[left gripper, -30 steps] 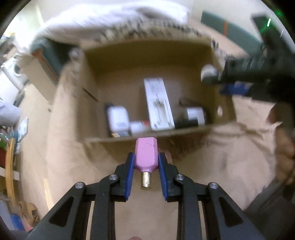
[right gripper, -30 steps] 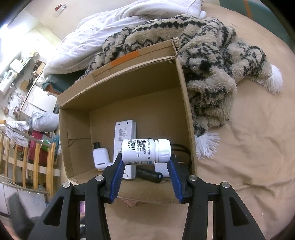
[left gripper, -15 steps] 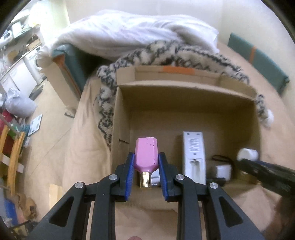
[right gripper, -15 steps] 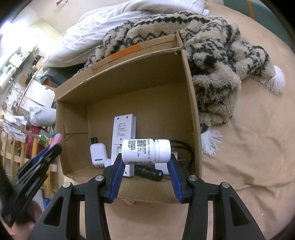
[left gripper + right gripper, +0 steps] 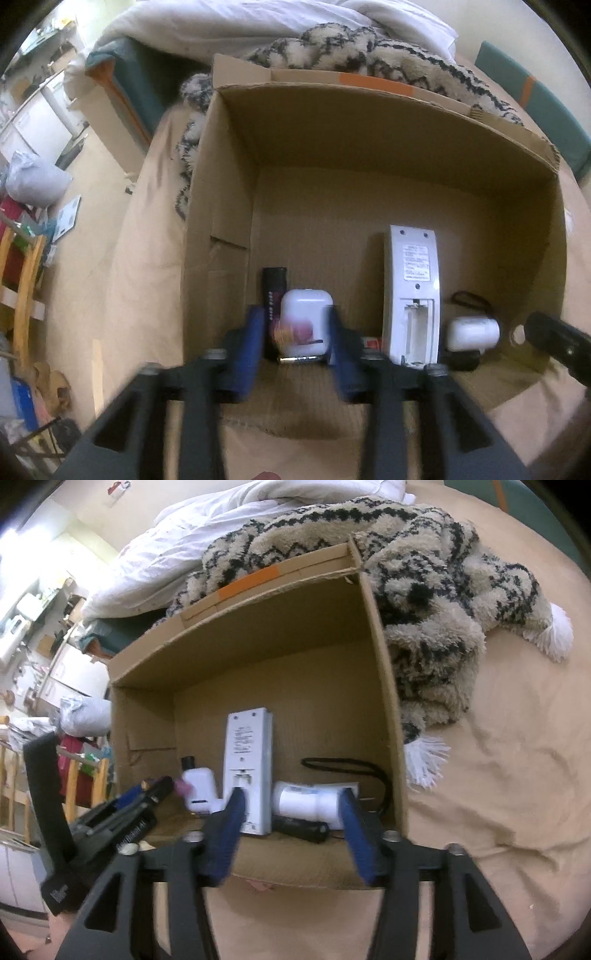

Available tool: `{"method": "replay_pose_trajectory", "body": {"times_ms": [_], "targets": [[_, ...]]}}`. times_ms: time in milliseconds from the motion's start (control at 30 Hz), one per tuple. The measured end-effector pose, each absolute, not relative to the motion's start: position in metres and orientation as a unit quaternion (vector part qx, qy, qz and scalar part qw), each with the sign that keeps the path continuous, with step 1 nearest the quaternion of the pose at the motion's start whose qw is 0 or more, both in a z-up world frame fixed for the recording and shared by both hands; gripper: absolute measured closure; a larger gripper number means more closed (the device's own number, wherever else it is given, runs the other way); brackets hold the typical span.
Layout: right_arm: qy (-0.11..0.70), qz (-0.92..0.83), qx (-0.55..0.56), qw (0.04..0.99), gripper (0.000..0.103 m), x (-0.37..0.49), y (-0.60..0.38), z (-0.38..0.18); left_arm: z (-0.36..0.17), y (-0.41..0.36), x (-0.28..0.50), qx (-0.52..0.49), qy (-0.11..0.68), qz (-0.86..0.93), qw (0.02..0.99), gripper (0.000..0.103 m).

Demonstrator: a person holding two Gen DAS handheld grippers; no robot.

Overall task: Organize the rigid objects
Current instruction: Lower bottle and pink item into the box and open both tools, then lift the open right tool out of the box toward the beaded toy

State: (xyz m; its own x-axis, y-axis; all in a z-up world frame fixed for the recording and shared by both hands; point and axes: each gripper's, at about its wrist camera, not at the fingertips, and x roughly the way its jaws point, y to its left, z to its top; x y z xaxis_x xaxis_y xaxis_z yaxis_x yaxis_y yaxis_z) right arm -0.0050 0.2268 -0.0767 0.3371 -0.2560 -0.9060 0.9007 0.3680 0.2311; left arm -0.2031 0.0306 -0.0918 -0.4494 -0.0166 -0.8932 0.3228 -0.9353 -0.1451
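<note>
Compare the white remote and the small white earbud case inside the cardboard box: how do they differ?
The remote is long, flat and rectangular; the earbud case is short and rounded. The remote shows a printed label and an open battery bay; the earbud case looks plain. The remote lies mid-box; the earbud case sits nearer the left wall. Both are white and inside the cardboard box.

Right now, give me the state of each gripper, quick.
Left gripper: fingers opening, pink adapter dropping free between them.
Right gripper: fingers opening, white pill bottle released between them.
</note>
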Motion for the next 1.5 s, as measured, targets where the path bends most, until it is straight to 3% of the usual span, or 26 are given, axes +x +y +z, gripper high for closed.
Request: {"method": "replay_pose_trajectory", "body": {"times_ms": [33,67,100,933,1500], "targets": [[0.407,-0.403,0.392,0.72,0.014,-0.004,0.227,-0.075,-0.089,0.032,-0.201,0.513,0.148,-0.84,0.1,0.021],[0.403,-0.404,0.39,0.723,0.003,-0.003,0.228,-0.073,-0.086,0.033,-0.199,0.51,0.149,-0.842,0.098,0.019],[0.399,-0.403,0.388,0.727,0.0,-0.002,0.229,-0.07,-0.083,0.034,-0.197,0.507,0.148,-0.843,0.099,0.019],[0.362,-0.469,0.368,0.716,0.0,-0.014,0.279,-0.044,-0.04,0.016,-0.097,0.47,0.135,-0.868,0.084,0.018],[0.381,-0.532,0.451,0.606,0.0,-0.05,0.296,-0.101,-0.053,-0.014,-0.071,0.471,0.204,-0.854,0.084,0.018]]}}
